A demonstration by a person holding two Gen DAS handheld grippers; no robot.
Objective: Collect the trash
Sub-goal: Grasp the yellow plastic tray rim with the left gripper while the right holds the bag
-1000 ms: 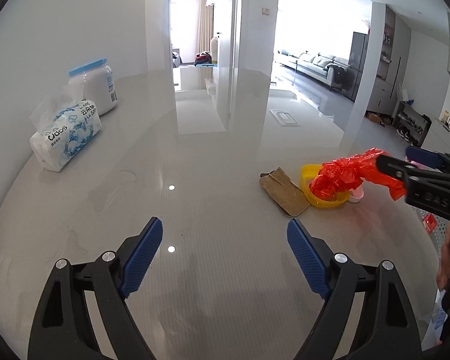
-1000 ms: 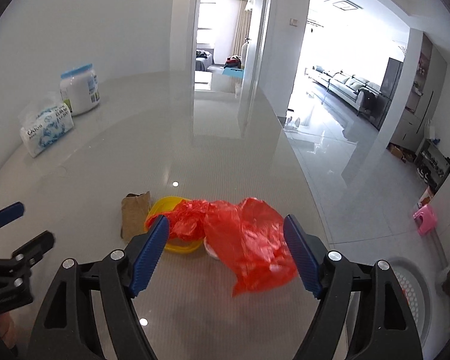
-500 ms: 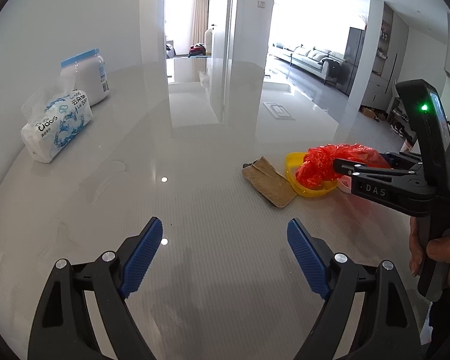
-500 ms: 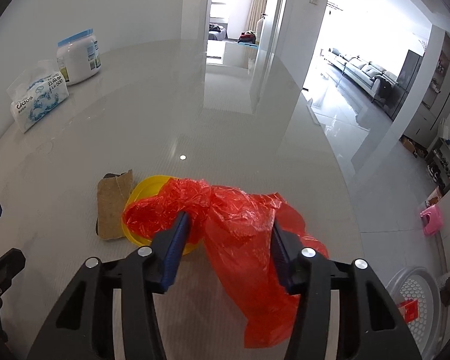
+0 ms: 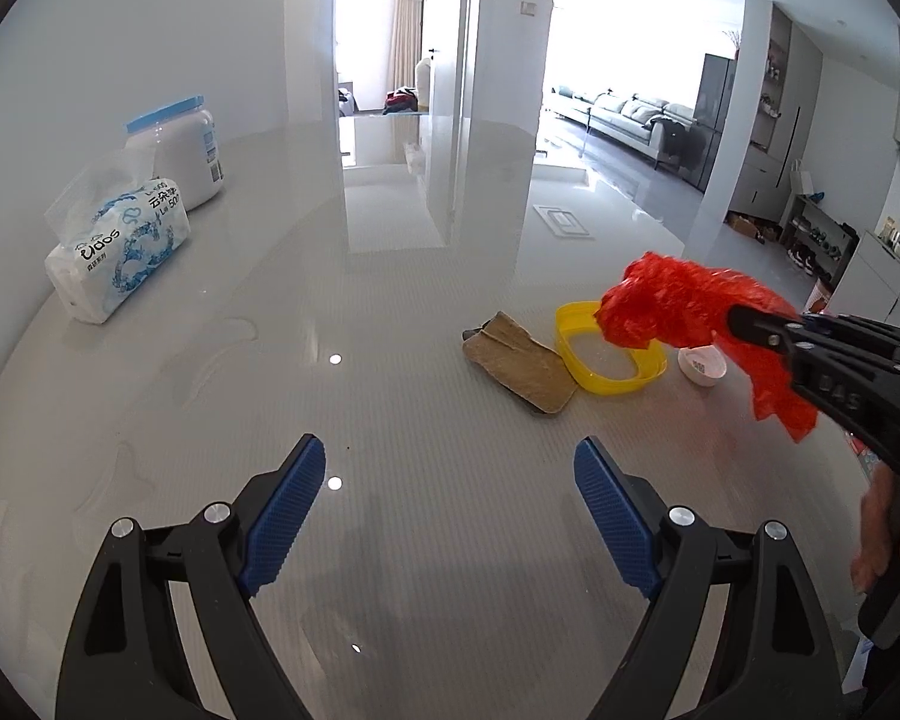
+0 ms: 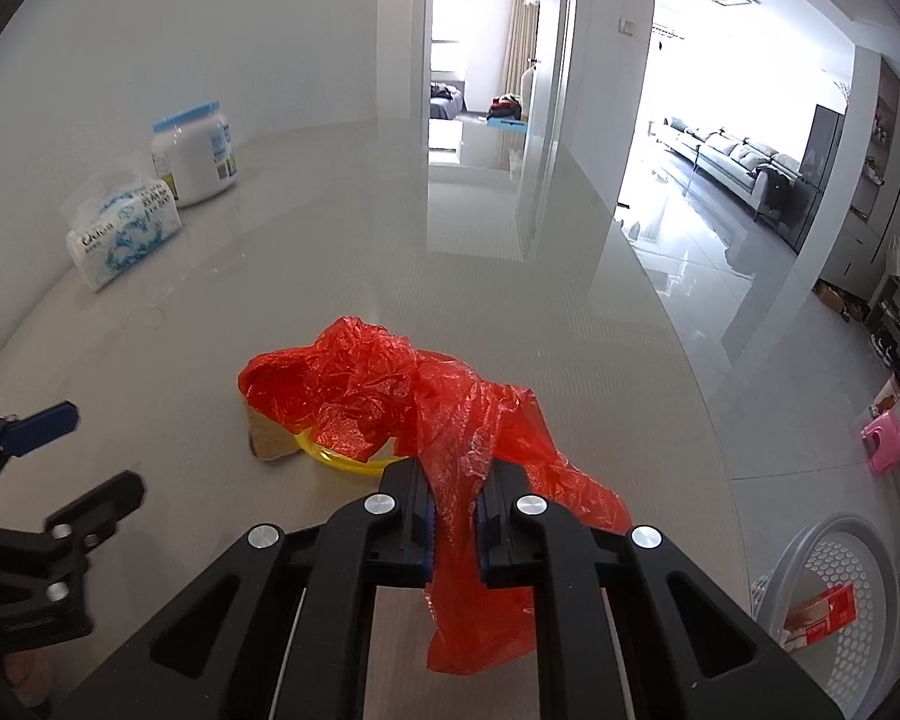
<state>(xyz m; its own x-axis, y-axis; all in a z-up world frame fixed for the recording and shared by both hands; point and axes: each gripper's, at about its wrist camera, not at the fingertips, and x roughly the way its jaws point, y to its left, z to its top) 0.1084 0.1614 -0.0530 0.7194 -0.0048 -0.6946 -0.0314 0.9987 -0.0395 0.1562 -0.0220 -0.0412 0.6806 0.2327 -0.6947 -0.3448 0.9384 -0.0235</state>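
The right gripper (image 6: pixel 453 510) has just been closing and now pinches a crumpled red plastic bag (image 6: pixel 390 396) between its blue pads; loose film hangs below and bulges ahead of the jaws. The bag is held near the right edge of the tabletop (image 5: pixel 390 312), over a yellow lid (image 5: pixel 609 354). The grip falls on the gathered middle of the bag, probably so that the whole sheet comes away in one lift. The left gripper (image 5: pixel 450 507) hovers with its jaws spread wide and nothing between them, near the front edge of the tabletop, apparently held ready for the next piece of rubbish.

The left wrist view shows what the bag hides from the right wrist view: a small white cup (image 5: pixel 701 365) just beside the yellow lid, the full outline of a flat brown paper piece (image 5: pixel 519 363) touching the lid's left side, and the person's hand (image 5: pixel 888 531) on the right gripper's handle. The right wrist view alone shows a perforated grey bin (image 6: pixel 840 588) on the floor past the right edge of the tabletop, with a red-and-white carton inside, the likely destination of the bag. A tissue pack (image 5: pixel 120 249) and a white jar (image 5: pixel 177 150) stand at the far left edge, well apart from the rubbish.
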